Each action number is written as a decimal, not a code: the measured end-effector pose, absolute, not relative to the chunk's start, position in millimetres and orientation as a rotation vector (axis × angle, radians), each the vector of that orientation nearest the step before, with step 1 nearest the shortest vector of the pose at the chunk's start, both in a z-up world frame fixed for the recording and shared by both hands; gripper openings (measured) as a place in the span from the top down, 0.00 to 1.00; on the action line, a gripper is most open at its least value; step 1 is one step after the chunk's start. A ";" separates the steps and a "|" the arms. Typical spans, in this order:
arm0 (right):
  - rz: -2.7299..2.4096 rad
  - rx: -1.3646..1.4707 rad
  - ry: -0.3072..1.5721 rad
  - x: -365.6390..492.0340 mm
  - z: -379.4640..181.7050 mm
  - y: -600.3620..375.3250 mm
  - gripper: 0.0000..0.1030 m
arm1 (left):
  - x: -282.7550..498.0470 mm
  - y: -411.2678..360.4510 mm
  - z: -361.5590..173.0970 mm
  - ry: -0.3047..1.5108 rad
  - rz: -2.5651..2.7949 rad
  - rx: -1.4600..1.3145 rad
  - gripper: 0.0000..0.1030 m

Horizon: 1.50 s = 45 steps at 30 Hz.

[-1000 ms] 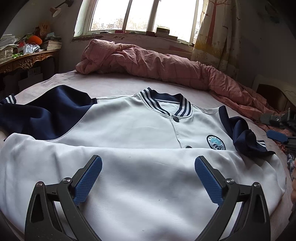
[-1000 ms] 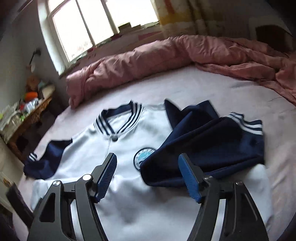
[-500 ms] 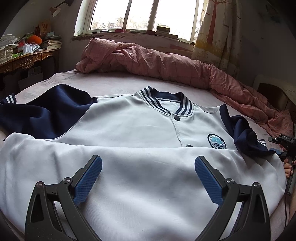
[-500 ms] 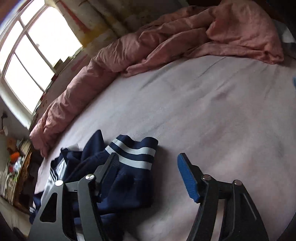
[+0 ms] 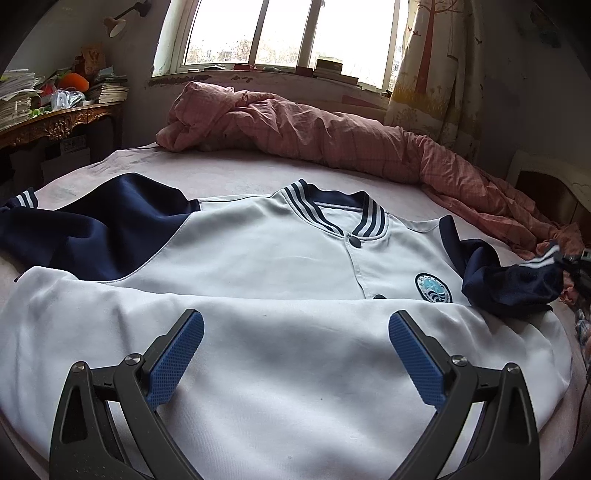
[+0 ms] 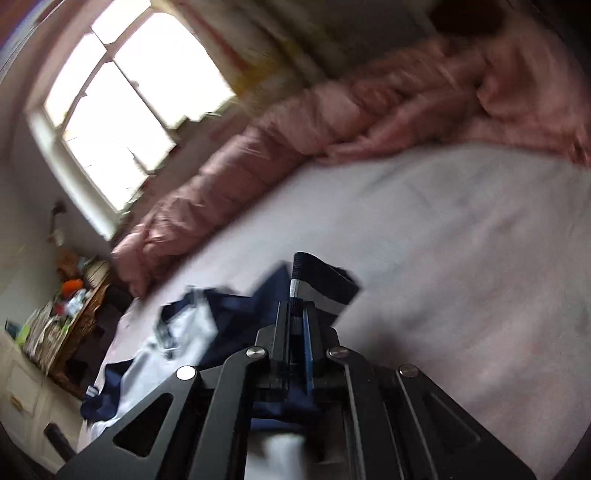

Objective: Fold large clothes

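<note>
While the left gripper hangs over the white jacket with its blue pads wide apart and nothing between them, the right gripper is closing on the striped cuff of the navy sleeve, and the cuff's ribbed edge stands up between its jaws. The jacket lies face up on the bed, collar toward twelve o'clock in the left wrist view, its lower part already folded up across the chest. One navy sleeve is spread flat at about ten o'clock; the other is bunched at three o'clock, where the right gripper's tip just shows at the frame edge beside the cuff. A rumpled pink duvet runs along the far side of the bed under the window.

The step in hand looks like taking that bunched sleeve by its cuff to lay it across the body. To do it well, the pinch should catch both layers of the ribbing, not just the outer lip; the right wrist view is smeared by motion, so how deep the cuff sits in the jaws is hard to judge. Lifting only enough to clear the cloth, then drawing the sleeve toward nine o'clock over the chest badge, should let the folds fall out. Pulling low and slow would keep the white panel from dragging, and the free left gripper could press on the hem fold to hold it.
</note>
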State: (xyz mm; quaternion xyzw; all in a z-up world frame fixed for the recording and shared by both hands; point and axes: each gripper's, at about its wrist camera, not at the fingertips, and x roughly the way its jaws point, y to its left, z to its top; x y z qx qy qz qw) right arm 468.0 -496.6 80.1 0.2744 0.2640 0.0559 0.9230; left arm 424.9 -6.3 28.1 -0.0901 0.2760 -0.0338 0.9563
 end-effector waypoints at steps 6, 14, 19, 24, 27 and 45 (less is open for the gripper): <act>0.481 0.541 0.392 440.4 123.2 -394.9 0.93 | 420.0 -14.2 32.7 0.539 -0.098 -0.140 0.03; 0.578 0.389 0.739 478.7 42.7 -300.1 0.93 | 416.6 -15.2 35.5 0.523 -0.125 -0.139 0.08; 0.569 0.348 0.676 465.8 60.1 -306.9 0.84 | 416.5 -18.5 36.4 0.529 -0.193 -0.147 0.34; 0.592 0.438 0.589 451.3 76.6 -323.4 0.30 | 403.9 -26.3 49.3 0.471 -0.271 -0.140 0.34; 0.494 0.428 0.551 443.4 94.1 -334.3 0.30 | 409.8 -30.3 49.8 0.532 -0.377 -0.195 0.34; -0.013 0.323 0.493 433.5 113.5 -381.8 0.30 | 508.9 -77.7 22.3 0.900 -0.512 -0.374 0.78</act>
